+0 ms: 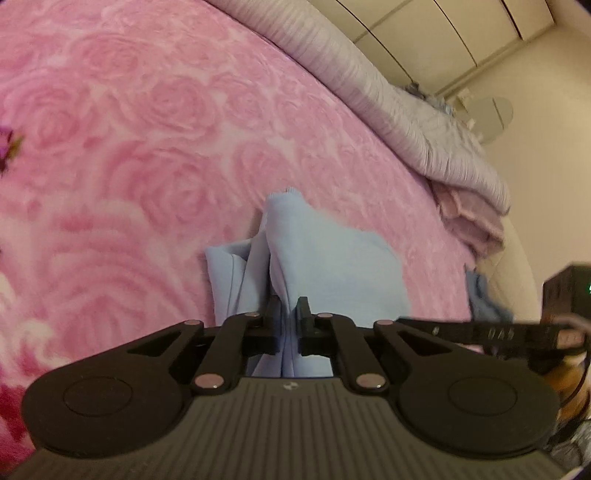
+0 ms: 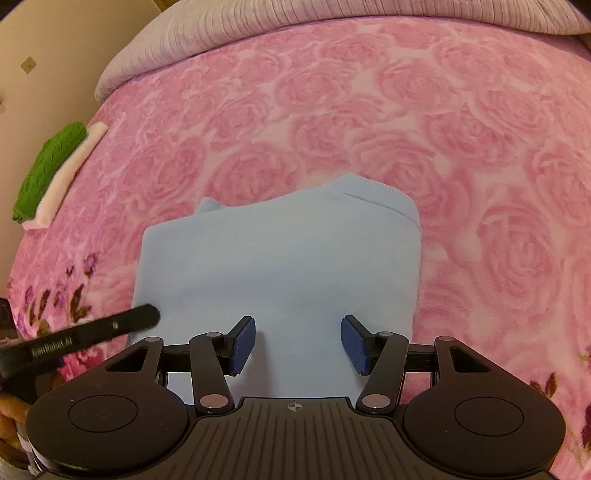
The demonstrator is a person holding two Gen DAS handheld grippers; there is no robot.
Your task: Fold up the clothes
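Observation:
A light blue sweater [image 2: 280, 266] lies partly folded on the pink rose-patterned blanket [image 2: 332, 110]. In the left wrist view my left gripper [image 1: 288, 321] is shut on a bunched fold of the blue sweater [image 1: 314, 258], which rises ahead of the fingers. In the right wrist view my right gripper [image 2: 298, 343] is open just above the sweater's near edge, its blue pads [image 2: 355, 341] apart with nothing between them. Part of the left gripper [image 2: 92, 332] shows at the sweater's left edge.
A folded green and white cloth [image 2: 51, 173] lies at the blanket's left edge. A lilac ribbed cover [image 1: 388, 99] and a folded pink cloth [image 1: 472, 218] lie along the far bed edge. Cream wardrobe doors [image 1: 461, 26] stand beyond.

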